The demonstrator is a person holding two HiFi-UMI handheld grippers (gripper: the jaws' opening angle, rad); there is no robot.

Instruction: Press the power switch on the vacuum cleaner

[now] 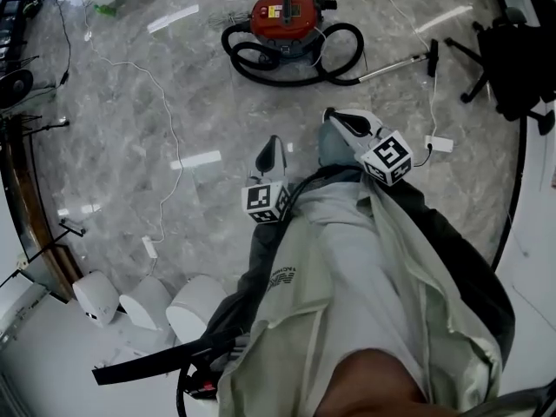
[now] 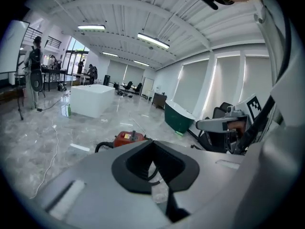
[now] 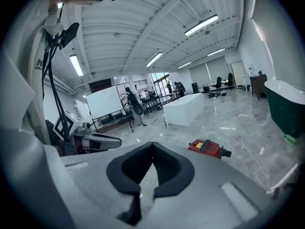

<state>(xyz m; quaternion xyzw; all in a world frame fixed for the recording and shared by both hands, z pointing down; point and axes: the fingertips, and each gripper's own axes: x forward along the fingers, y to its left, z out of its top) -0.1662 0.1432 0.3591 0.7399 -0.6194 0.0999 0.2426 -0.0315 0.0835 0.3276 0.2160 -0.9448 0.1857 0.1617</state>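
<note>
The red vacuum cleaner (image 1: 283, 16) sits on the grey marble floor a few steps ahead, with its black hose (image 1: 295, 59) looped round it and a metal wand (image 1: 395, 66) lying off to its right. I cannot make out its power switch. My left gripper (image 1: 274, 139) and right gripper (image 1: 330, 114) are held close to my body, well short of the vacuum, both shut with nothing in them. The left gripper view has the vacuum (image 2: 127, 138) just beyond the shut left gripper (image 2: 153, 142). In the right gripper view the vacuum (image 3: 206, 147) lies right of the right gripper (image 3: 152, 144).
A white cable (image 1: 165, 137) snakes across the floor at left, and a white adapter (image 1: 439, 143) lies by my right gripper. A black office chair (image 1: 512, 50) stands at far right. Rounded white objects (image 1: 143, 302) sit at lower left. A green tub (image 2: 178, 118) and people stand farther off.
</note>
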